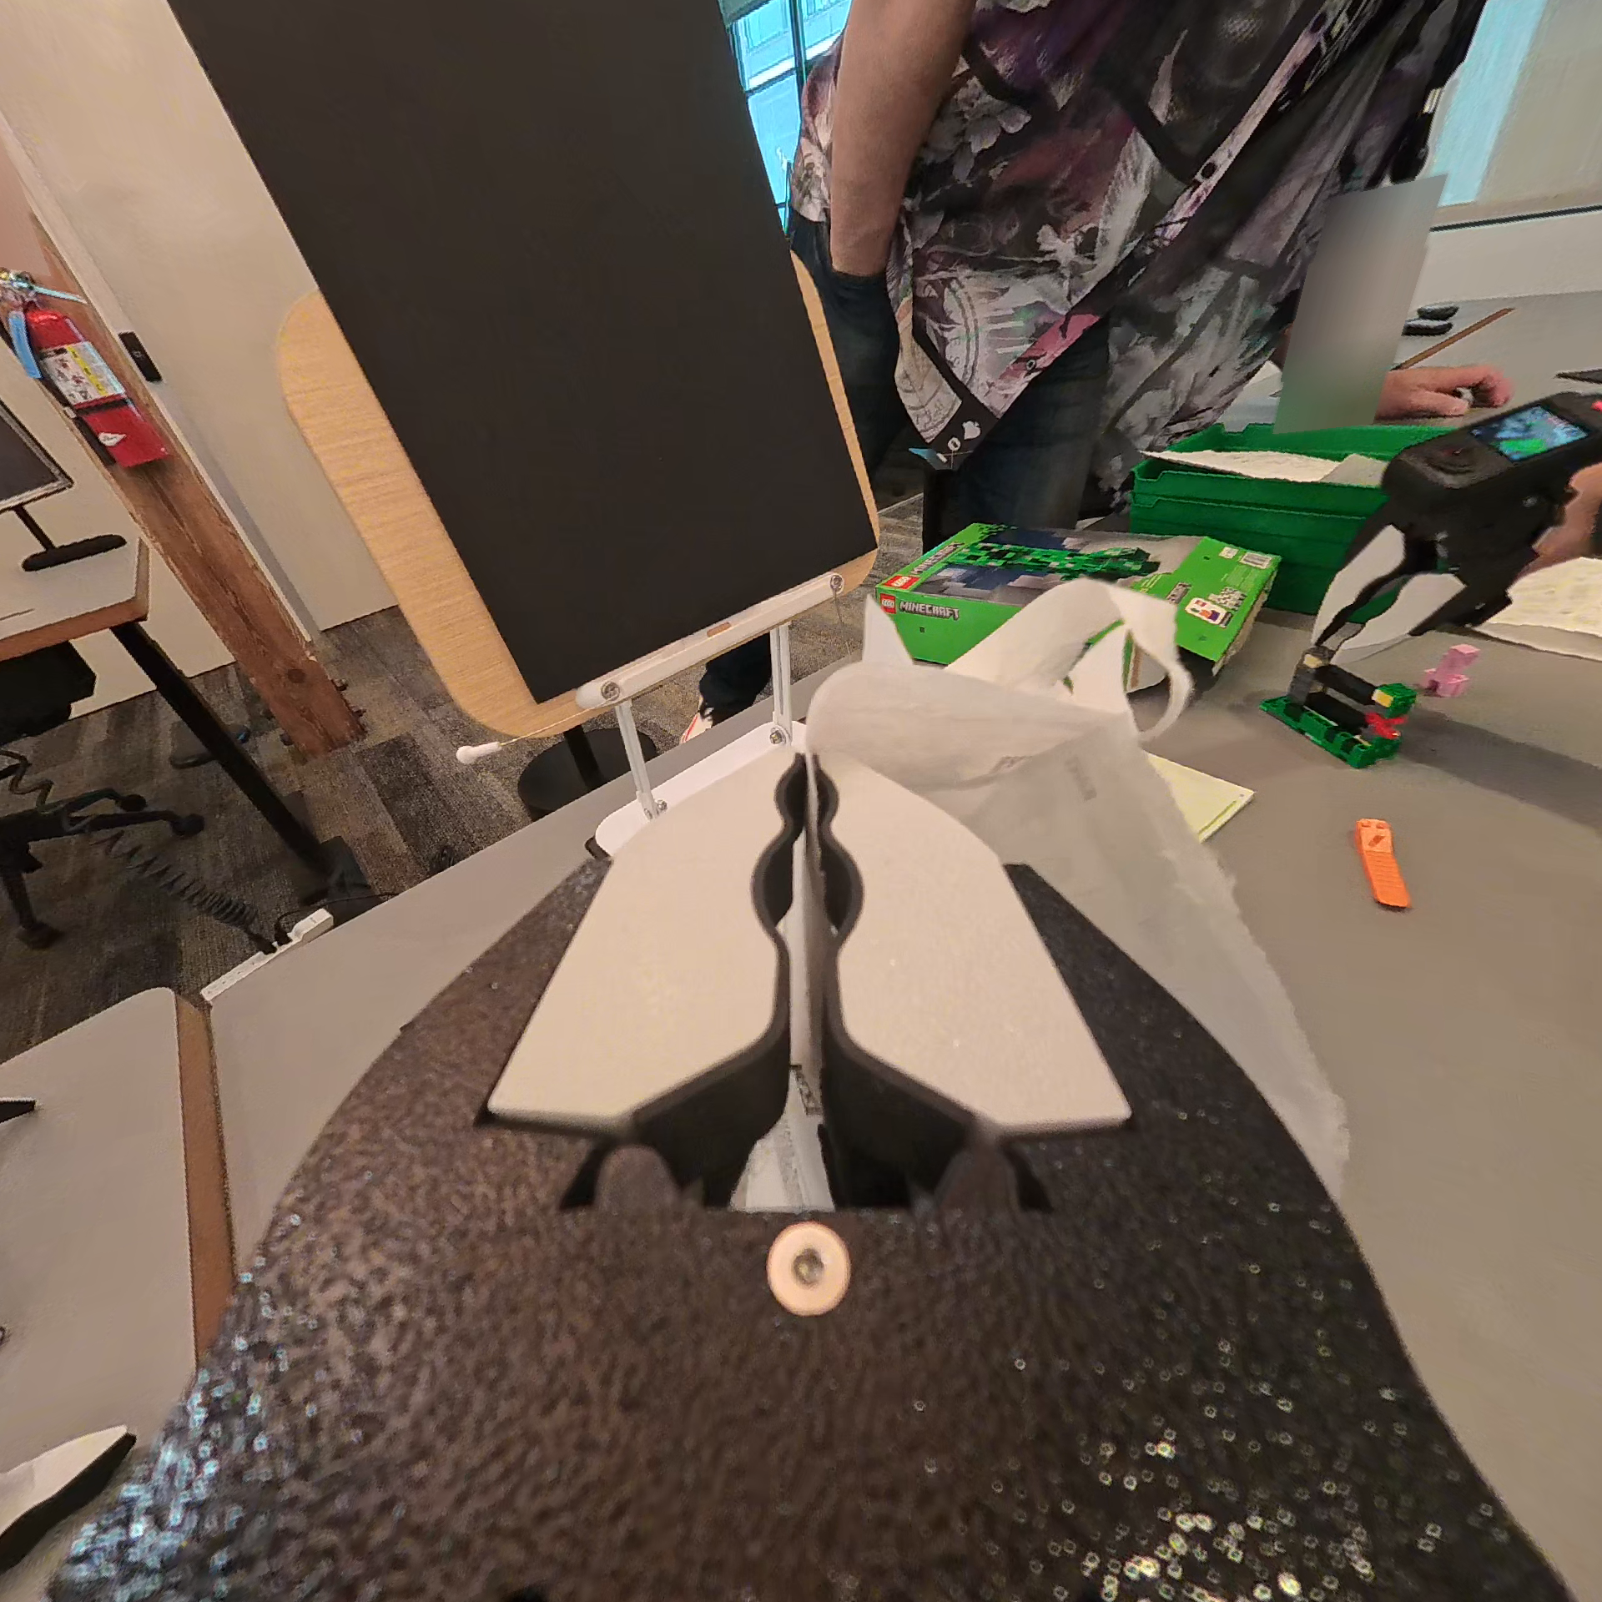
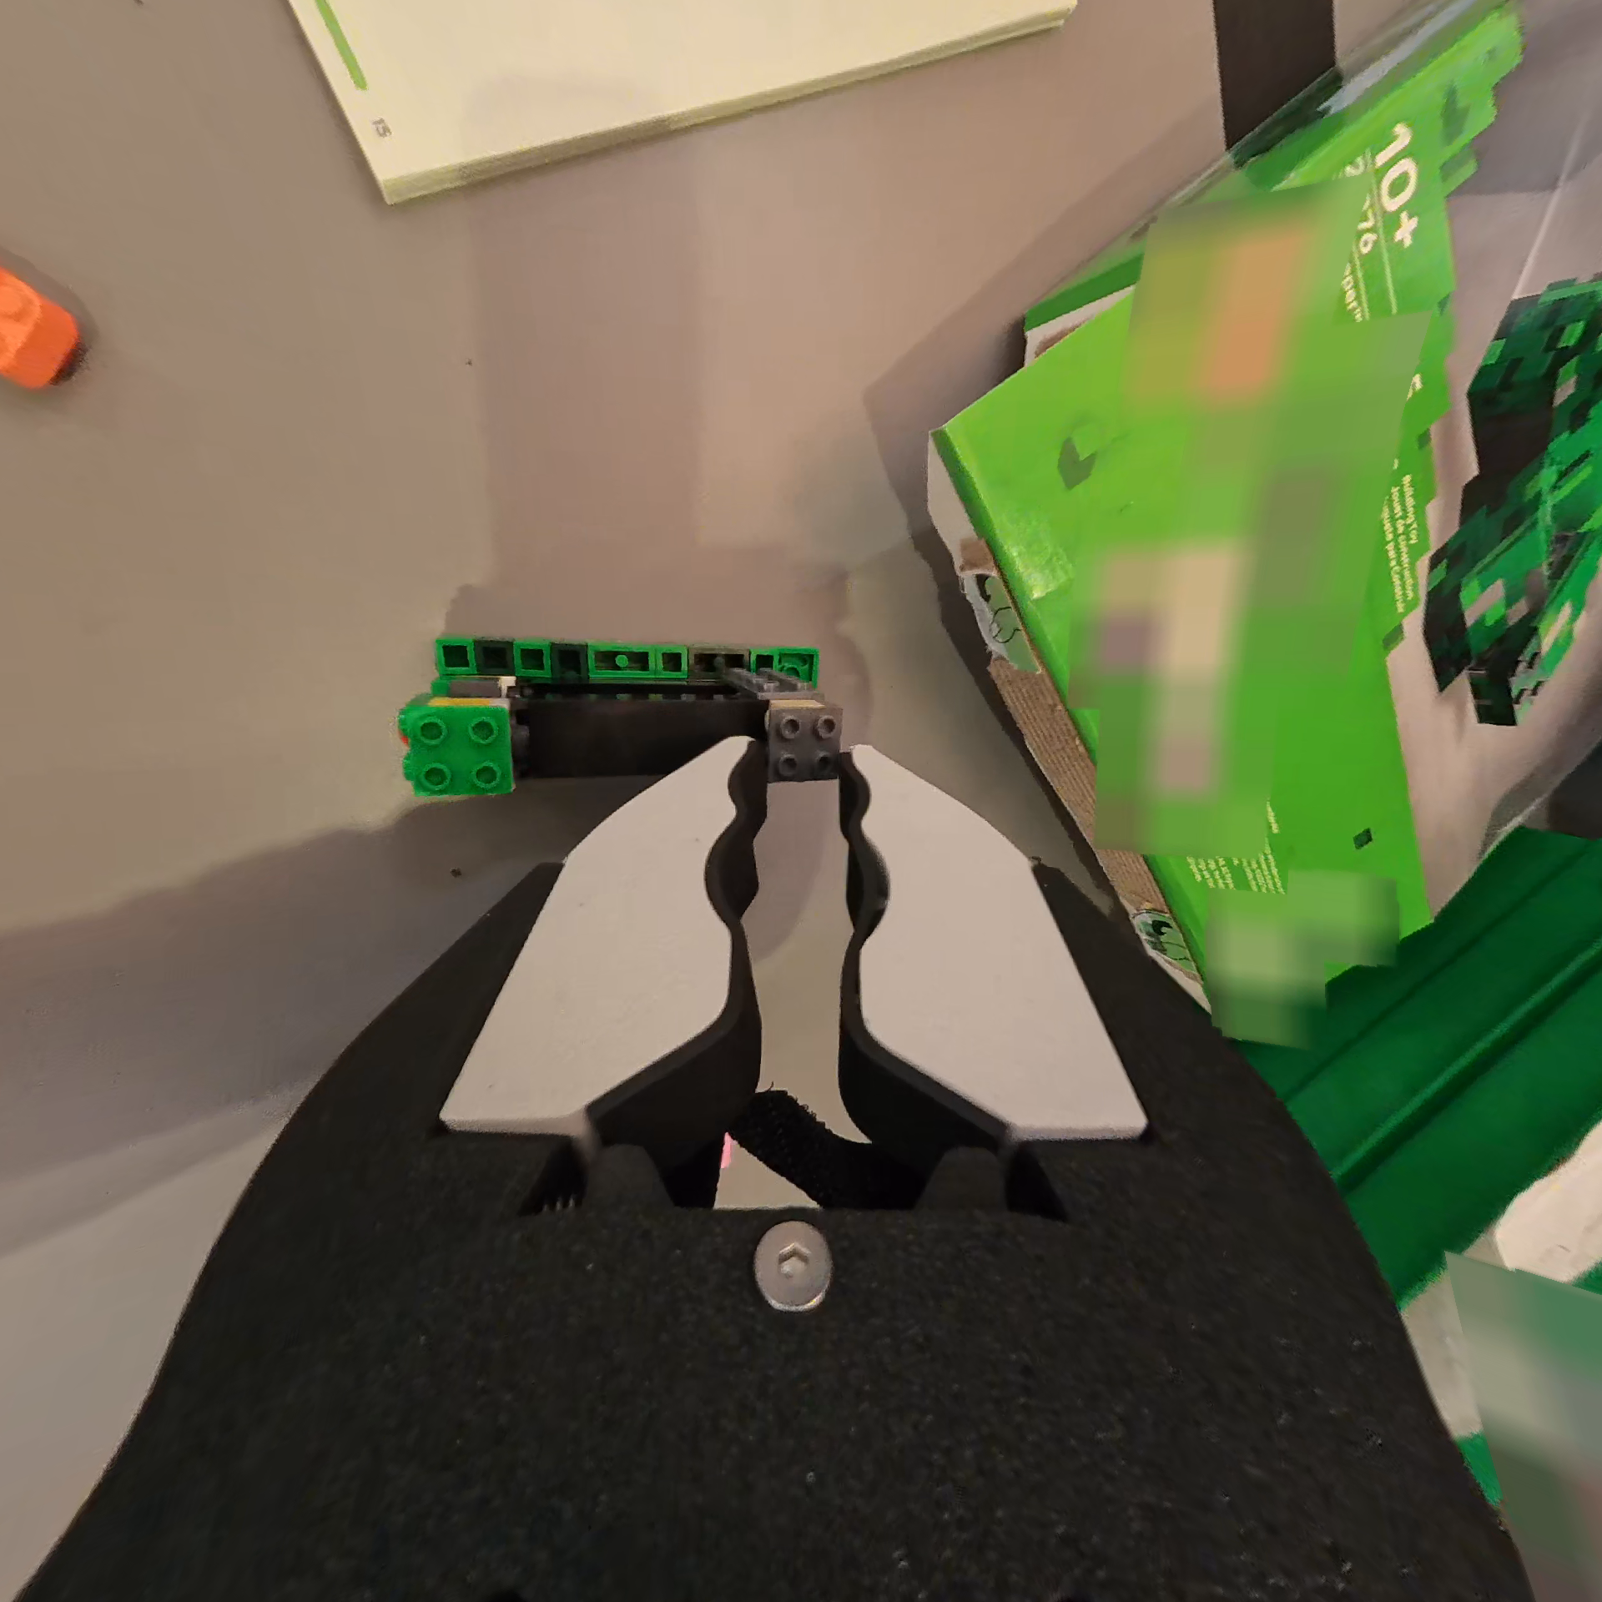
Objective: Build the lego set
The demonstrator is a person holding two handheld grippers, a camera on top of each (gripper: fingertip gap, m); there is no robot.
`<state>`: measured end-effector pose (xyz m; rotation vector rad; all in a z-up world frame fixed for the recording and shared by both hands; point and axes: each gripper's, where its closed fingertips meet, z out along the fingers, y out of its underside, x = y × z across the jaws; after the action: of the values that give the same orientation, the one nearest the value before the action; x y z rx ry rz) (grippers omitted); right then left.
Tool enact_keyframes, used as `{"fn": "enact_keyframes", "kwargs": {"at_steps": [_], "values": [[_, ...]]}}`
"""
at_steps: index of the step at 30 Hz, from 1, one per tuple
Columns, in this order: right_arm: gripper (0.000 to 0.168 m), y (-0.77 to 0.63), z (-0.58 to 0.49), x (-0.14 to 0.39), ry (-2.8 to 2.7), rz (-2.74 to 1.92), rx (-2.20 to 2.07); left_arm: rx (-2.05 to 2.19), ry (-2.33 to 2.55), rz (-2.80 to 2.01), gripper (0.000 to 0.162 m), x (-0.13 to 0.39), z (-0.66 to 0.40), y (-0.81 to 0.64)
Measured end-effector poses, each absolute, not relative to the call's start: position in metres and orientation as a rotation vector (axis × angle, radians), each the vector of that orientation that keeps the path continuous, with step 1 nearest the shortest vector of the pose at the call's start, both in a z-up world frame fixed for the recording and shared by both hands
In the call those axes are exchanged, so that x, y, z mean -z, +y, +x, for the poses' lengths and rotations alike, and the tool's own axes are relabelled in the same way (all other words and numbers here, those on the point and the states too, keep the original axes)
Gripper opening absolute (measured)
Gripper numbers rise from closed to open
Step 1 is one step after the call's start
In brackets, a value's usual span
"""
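The left gripper (image 1: 810, 771) is raised over the table (image 1: 1430, 997), clamping a bag (image 1: 997, 737) that hangs to its right. Beyond the bag lies the box (image 1: 1075, 581), with trays (image 1: 1257, 503) behind it. Right of the box stands the build (image 1: 1339, 711), the right gripper (image 2: 802, 758) pinching a brick (image 2: 806, 745) at its end. A separator (image 1: 1380, 862) lies nearer, a booklet (image 2: 676, 78) beyond.
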<state>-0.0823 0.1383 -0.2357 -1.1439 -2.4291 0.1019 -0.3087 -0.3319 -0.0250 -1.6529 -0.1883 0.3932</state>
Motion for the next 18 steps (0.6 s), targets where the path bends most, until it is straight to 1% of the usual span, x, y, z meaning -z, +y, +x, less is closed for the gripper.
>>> {"fn": "enact_keyframes", "kwargs": {"at_steps": [8,10,13,15,18], "values": [[0.016,0.139,-0.084,0.233,-2.323,-1.004,-0.004,-0.392,-0.183,-1.656,0.0,0.025,-0.307,-0.33],[0.021,0.139,-0.084,0.23,-2.295,-1.012,-0.017,-0.394,-0.18,-1.659,0.0,0.025,-0.306,-0.329],[0.022,0.132,-0.082,0.217,-2.268,-1.081,-0.191,-0.395,-0.179,-1.659,0.0,0.025,-0.306,-0.33],[0.021,0.132,-0.08,0.214,-2.291,-1.179,-0.293,-0.396,-0.182,-1.657,0.0,0.025,-0.307,-0.33],[0.014,0.134,-0.077,0.223,-2.412,-1.269,-0.281,-0.393,-0.182,-1.656,0.0,0.025,-0.306,-0.33]]}}
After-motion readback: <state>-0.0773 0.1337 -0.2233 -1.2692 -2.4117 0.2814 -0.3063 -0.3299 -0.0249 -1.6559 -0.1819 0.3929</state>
